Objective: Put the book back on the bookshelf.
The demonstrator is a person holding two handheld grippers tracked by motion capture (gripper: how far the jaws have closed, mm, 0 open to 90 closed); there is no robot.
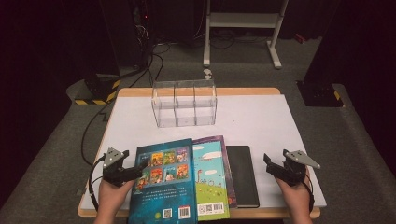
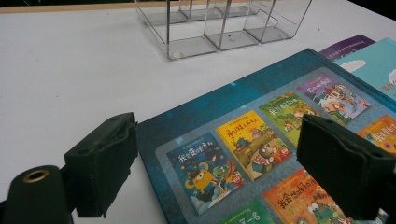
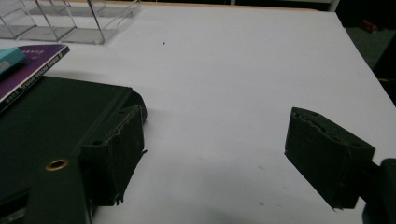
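Note:
Several books lie side by side at the table's front edge. A dark blue book [image 1: 163, 196] [image 2: 243, 93] with cartoon covers lies on top of a teal picture book [image 1: 210, 177] [image 2: 373, 60]. Under that sits a purple one [image 1: 227, 163] [image 3: 32, 60], and a black book [image 1: 243, 175] [image 3: 46, 116] is at the right. My left gripper [image 1: 135, 171] [image 2: 217, 140] is open, its jaws straddling the blue book's left edge without pressing it. My right gripper [image 1: 273, 168] [image 3: 217, 130] is open over bare table just right of the black book.
A clear three-compartment organizer [image 1: 184, 102] [image 2: 219, 23] [image 3: 60, 18] stands at the back centre of the white table [image 1: 261, 121]. Beyond the table are a white metal stand [image 1: 243, 21], floor cables and a yellow-black striped base [image 1: 95, 93].

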